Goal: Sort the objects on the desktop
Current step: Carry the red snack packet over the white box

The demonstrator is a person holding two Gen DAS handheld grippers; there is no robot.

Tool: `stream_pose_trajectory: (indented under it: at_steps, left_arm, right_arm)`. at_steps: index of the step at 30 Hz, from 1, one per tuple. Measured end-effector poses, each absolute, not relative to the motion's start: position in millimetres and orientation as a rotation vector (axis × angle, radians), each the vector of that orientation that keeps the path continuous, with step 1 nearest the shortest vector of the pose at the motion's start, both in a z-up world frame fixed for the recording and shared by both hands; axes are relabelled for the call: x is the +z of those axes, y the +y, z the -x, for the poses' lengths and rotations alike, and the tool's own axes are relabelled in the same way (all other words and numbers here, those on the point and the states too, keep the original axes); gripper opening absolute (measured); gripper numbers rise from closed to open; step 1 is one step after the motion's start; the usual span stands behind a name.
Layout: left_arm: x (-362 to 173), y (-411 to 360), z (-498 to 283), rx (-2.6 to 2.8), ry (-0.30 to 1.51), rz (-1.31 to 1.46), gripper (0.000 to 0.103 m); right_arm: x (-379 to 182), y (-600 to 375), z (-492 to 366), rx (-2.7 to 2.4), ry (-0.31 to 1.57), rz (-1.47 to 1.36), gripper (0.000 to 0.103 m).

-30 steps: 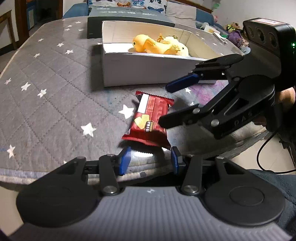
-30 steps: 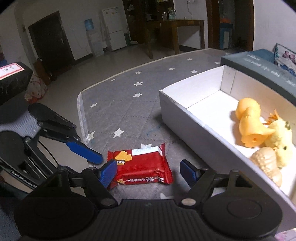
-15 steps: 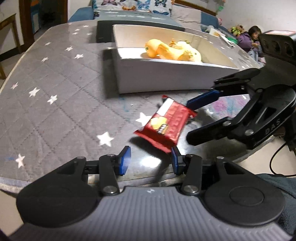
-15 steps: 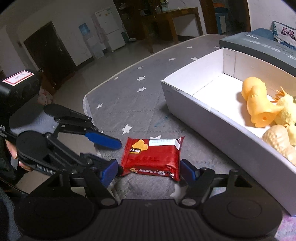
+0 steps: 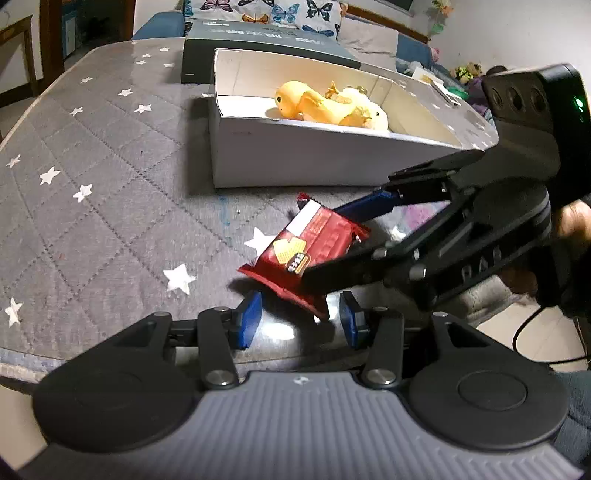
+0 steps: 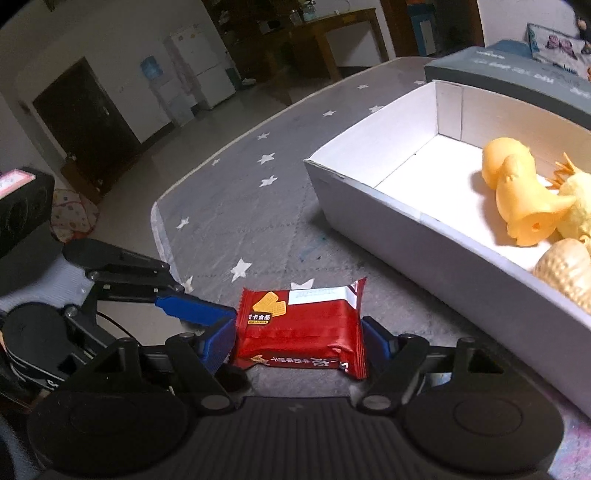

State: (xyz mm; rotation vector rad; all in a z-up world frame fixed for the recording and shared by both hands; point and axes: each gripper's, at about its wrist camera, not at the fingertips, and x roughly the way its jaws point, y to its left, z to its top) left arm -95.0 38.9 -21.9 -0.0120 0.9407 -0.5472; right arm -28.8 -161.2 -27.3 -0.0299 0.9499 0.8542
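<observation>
My right gripper [image 6: 297,341] now pinches the red snack packet [image 6: 301,328] off the tabletop's near edge – next the white box [image 5: 295,158] (ducks inside); left gripper [image 5: 300,319] gapes narrowly, empty

A dim room with pale walls and a light tiled floor [image 6: 207,147]; a dark door [image 6: 85,114] stands left of a white fridge [image 6: 199,70], beside a dark wooden table [image 6: 328,33]. Butterfly-print cushions [image 5: 258,11] lie on a blue sofa [image 5: 155,27].
</observation>
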Motion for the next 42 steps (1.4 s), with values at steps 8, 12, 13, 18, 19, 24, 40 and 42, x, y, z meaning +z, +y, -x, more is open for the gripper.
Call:
stream_pose_trajectory:
  at_steps: [8,12,13,18,19,24,40,42]
  left_arm:
    - [-24.8,30.3,93.7,-0.557,0.923,0.006,0.047]
    - [-19.7,28.8,94.7,-0.557,0.902,-0.009,0.047]
    - [-17.9,28.8,95.1,-0.558,0.897,-0.012,0.047]
    - [-2.9,28.7,96.0,-0.564,0.869,-0.027,0.047]
    - [1.6,27.8,96.1,-0.566,0.857,-0.037,0.047]
    - [30.6,21.7,88.4,-0.584,0.784,-0.089,0.047]
    - [40.1,-24.9,-37.7,-0.572,0.776,-0.108,0.047]
    - [31.7,-26.2,-51.0,-0.566,0.808,-0.103,0.047]
  right_arm:
    - [-28.5,-156.3,26.8,0.848,0.977,-0.007,0.074]
    - [-25.2,-155.7,26.2,0.841,0.986,-0.031,0.074]
    - [-23.8,-156.0,26.4,0.840,0.984,-0.036,0.074]
    - [-12.5,-158.9,27.1,0.834,0.973,-0.060,0.074]
    - [-8.9,-159.7,27.0,0.834,0.967,-0.063,0.074]
    - [17.0,-165.4,22.3,0.812,0.925,-0.082,0.074]
    - [37.7,-196.8,-79.9,0.656,0.865,-0.145,0.074]
    - [29.6,-197.1,-93.0,0.649,0.885,-0.155,0.074]
